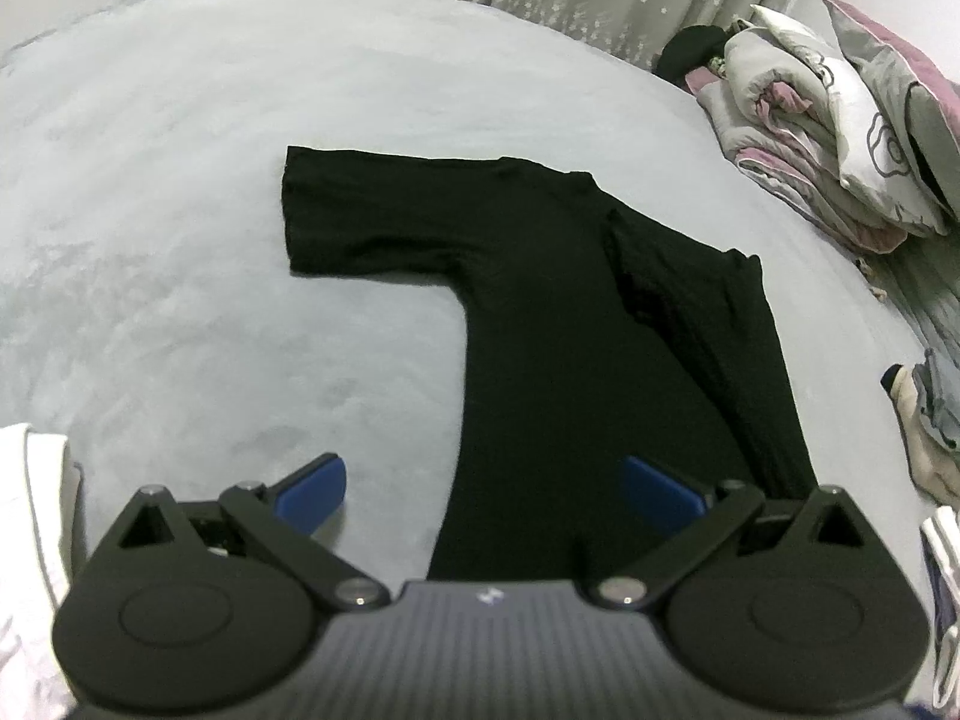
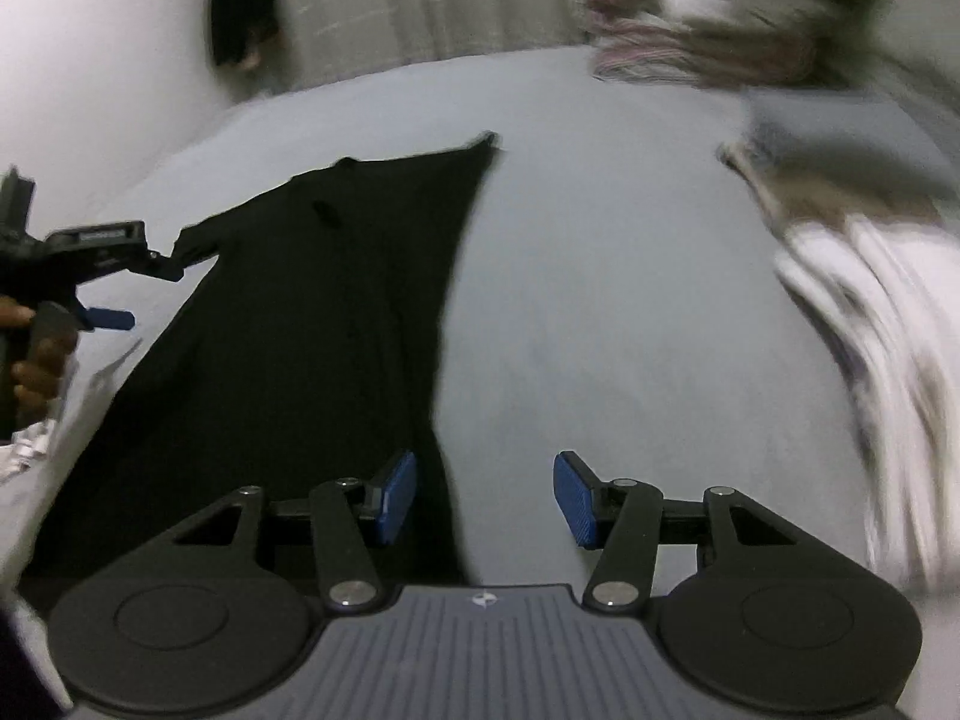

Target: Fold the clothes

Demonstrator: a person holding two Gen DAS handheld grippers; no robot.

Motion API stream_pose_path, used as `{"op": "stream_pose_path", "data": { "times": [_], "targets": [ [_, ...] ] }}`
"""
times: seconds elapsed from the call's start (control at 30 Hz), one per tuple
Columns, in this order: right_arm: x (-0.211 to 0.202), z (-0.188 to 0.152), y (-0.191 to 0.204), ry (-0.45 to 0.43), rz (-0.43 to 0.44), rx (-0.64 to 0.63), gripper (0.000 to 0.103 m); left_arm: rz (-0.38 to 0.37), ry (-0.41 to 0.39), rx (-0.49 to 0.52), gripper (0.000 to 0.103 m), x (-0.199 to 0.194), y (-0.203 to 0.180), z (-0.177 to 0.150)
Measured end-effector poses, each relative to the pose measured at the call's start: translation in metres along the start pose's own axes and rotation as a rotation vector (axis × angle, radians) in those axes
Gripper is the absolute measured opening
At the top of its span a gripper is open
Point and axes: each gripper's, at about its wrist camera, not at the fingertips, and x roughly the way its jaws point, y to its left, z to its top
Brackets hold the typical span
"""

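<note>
Light is dim, flat and cool. Fisheye bending darkens the corners. The right wrist view smears heavily at its right edge.

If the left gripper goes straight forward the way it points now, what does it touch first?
Most likely the black shirt. The left gripper is open and empty, and the shirt's lower part lies just ahead between its fingers, flat on the grey bed. How high the gripper is above the cloth is unclear.

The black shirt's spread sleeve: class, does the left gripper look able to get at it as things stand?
Probably yes. The left gripper is open, and only bare grey bedding lies between it and the sleeve of the black shirt.
</note>
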Motion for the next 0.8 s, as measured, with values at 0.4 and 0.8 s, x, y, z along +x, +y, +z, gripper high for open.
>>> {"op": "stream_pose_path", "data": {
  "times": [0.4,0.8],
  "targets": [
    [-0.030,-0.042,-0.003,0.077,-0.092,0.094,0.009,0.004,0.003,0.054,0.103,-0.002,-0.011,-0.012],
    [-0.072,-0.081,0.156,-0.187,-0.293,-0.543,0.008,0.003,0.000,0.049,0.103,-0.004,-0.009,-0.011]
  ]
}}
